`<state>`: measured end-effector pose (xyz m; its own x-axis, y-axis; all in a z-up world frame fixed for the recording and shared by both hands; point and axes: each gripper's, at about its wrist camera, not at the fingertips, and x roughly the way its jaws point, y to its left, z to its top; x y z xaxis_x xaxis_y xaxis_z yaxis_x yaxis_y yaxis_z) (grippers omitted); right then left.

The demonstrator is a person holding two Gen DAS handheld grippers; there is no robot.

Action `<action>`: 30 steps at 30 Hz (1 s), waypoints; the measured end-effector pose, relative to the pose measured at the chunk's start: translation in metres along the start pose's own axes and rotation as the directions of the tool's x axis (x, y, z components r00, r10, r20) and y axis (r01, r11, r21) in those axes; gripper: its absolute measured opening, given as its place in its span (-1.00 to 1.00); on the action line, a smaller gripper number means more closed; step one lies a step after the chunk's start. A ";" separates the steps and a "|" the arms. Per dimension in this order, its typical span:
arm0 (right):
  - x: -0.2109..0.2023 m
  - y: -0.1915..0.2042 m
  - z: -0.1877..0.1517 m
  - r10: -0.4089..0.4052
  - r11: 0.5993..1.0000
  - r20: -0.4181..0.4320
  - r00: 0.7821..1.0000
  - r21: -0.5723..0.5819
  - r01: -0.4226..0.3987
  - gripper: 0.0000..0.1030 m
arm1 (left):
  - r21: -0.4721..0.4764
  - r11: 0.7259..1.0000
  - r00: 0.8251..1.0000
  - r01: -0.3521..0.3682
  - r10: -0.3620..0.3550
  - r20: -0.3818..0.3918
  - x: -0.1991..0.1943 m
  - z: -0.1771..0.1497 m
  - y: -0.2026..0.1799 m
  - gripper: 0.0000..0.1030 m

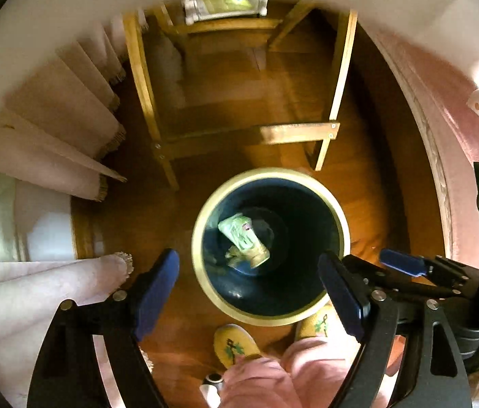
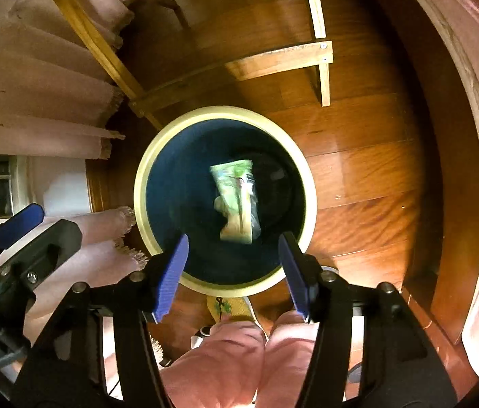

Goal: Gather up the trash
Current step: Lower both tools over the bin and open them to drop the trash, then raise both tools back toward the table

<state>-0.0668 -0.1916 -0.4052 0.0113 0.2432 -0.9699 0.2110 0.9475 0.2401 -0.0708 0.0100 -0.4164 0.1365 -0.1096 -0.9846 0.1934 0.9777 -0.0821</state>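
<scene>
Black-framed, blue-padded, the left gripper [image 1: 249, 292] stood wide with nothing between its jaws, pointing down over the round cream-rimmed, dark-blue bin [image 1: 336, 204] on the brown wooden floor [image 1: 273, 78]. Just ahead of its fingertips, a crumpled green-and-white wrapper [image 1: 244, 239] was inside the bin. Beside it on the right, the right gripper [image 2: 232, 258] was parted and empty above the same bin [image 2: 144, 166], the wrapper [image 2: 236, 200] just beyond its pads. Below the grippers showed pink trouser legs [image 2: 226, 357] and yellow slippers [image 1: 234, 345].
</scene>
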 end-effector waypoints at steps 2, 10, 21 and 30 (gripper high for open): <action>-0.010 0.004 0.001 -0.010 1.000 0.012 1.000 -0.005 0.010 0.10 | 0.013 1.000 1.000 -0.012 0.011 0.012 -0.023 0.008 -0.002 0.66; -0.108 0.031 -0.009 -0.028 0.999 0.044 0.999 -0.030 0.030 0.15 | 0.081 0.997 0.997 -0.010 0.003 0.083 -0.153 0.036 -0.005 0.66; -0.301 0.086 -0.039 -0.038 0.991 0.203 0.979 -0.120 0.063 0.15 | 0.090 0.996 0.967 -0.023 -0.001 0.255 -0.362 0.074 0.001 0.44; -0.420 0.118 -0.038 -0.102 0.973 0.455 0.884 -0.141 0.185 0.15 | 0.090 0.995 0.920 0.047 -0.078 0.384 -0.467 0.118 0.003 0.38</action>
<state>-0.0835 -0.1741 0.0318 0.4337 0.0238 -0.9008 0.0699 0.9958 0.0600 -0.0196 0.0429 0.0618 0.4838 -0.2460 -0.8399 0.2865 0.9513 -0.1136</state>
